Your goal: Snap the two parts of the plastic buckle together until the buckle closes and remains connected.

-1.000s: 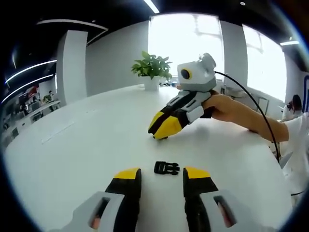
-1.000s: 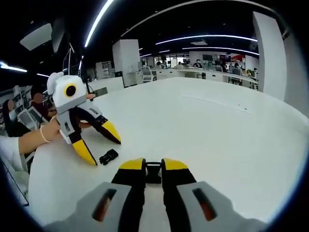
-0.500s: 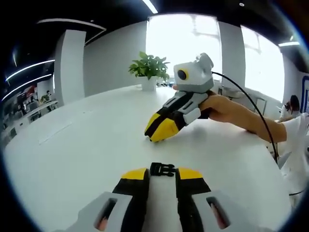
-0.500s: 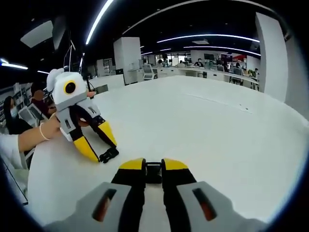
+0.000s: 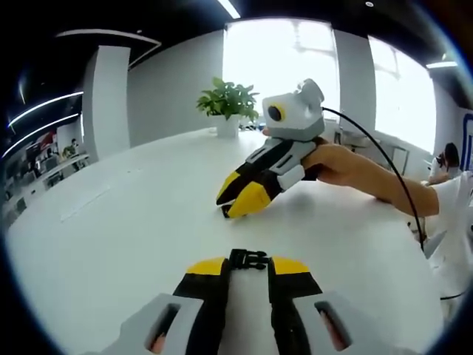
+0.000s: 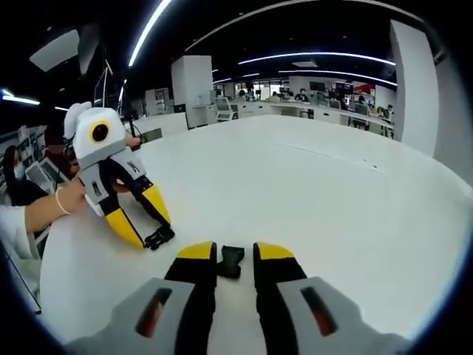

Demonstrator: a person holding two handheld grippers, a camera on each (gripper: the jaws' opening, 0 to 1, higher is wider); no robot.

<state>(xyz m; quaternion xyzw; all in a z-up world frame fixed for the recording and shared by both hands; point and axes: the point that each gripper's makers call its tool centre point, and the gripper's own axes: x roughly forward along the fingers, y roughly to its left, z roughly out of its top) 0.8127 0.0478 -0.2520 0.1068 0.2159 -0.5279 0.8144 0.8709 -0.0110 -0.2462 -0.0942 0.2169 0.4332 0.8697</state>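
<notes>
Gripping one buckle half (image 5: 248, 259) between its yellow tips, the left gripper (image 5: 247, 268) in the left gripper view has its jaws closed on the black piece just above the white table (image 5: 133, 222); beyond it the right gripper (image 5: 240, 198) rests tip-down on the table, held by a hand (image 5: 336, 163), with a potted plant (image 5: 229, 103) behind. Over in the right gripper view, the right gripper's jaws stand slightly apart around the other buckle half (image 6: 230, 261), which lies tilted on the table between the tips; whether they touch it I cannot tell. To the left, the left gripper pinches its buckle half at the tips
</notes>
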